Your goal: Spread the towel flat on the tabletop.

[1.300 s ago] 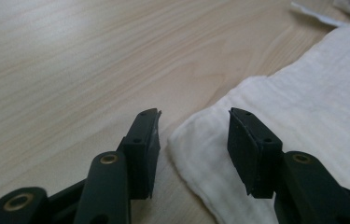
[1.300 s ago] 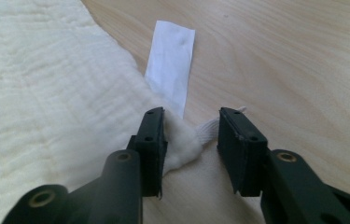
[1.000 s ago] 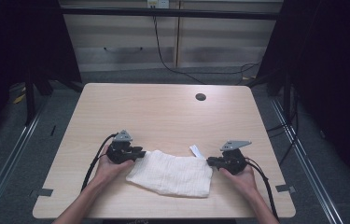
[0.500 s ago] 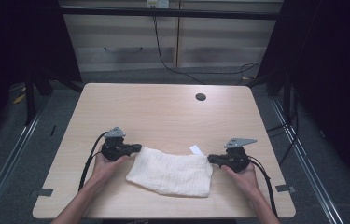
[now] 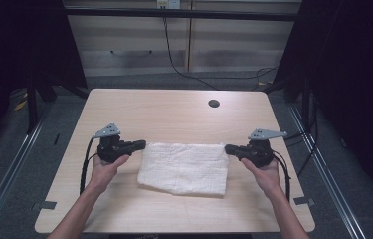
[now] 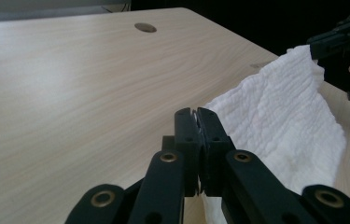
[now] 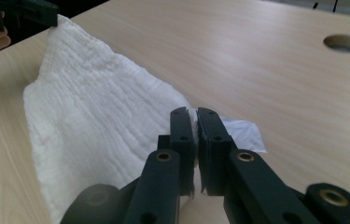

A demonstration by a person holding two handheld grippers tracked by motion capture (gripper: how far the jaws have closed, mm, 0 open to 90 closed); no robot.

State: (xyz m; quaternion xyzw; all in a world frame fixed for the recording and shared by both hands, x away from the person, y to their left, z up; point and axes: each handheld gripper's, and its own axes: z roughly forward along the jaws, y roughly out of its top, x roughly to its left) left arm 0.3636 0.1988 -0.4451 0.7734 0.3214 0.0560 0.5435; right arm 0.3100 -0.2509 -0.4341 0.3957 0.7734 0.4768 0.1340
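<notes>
On the bench (image 5: 174,109): one white cloth (image 5: 183,167), held at two corners.

Item: a single white cloth with a fine crinkled, ribbed weave, roughly rectangular, stretched between the two grippers across the near middle of the bench; its far edge is pulled taut and raised, its lower part hangs to the wood. Left gripper (image 5: 141,145): fingers (image 6: 187,130) pinched tight on the cloth's left far corner, having just closed there. Right gripper (image 5: 229,148): fingers (image 7: 182,130) narrow, clamped on the right far corner, where a thin white tag sticks out. Count: one cloth, two grippers, one round hole (image 5: 214,103) in the light wooden benchtop.
</notes>
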